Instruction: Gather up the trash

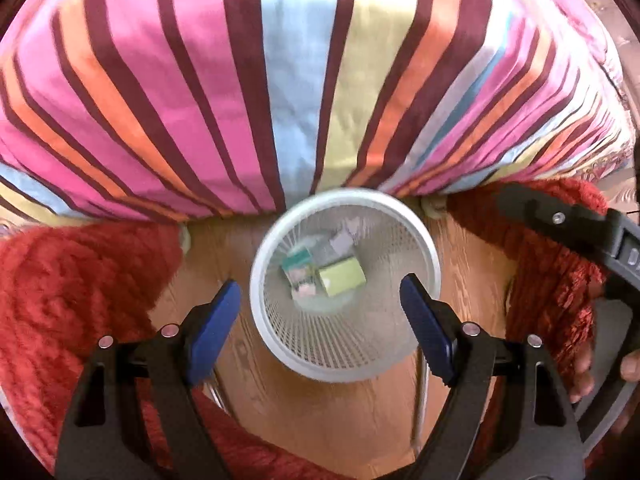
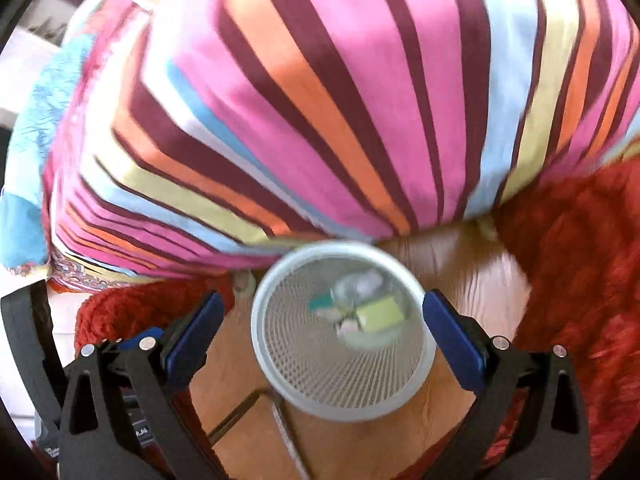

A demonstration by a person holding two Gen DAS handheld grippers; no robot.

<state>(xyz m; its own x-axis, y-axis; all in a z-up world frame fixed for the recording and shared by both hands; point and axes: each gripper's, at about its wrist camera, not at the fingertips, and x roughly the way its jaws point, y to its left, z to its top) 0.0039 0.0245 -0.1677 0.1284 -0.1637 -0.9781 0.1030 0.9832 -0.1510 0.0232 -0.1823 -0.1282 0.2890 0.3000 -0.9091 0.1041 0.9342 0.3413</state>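
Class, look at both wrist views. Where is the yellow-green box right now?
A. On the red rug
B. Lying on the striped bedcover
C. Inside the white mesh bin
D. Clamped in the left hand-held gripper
C: the yellow-green box lies at the bottom of the white mesh bin, among other scraps.

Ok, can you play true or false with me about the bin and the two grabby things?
1. The white mesh bin stands on a wooden floor. True.
2. The bin is empty. False: a yellow-green box and a few other scraps lie at the bottom.
3. The left gripper is squeezing a piece of trash. False: its jaws stand open with nothing between them, only the bin far below.
4. The right gripper is open too. True.
5. A striped cover lies behind the bin. True.
6. The rug beside the bin is blue. False: it is red.
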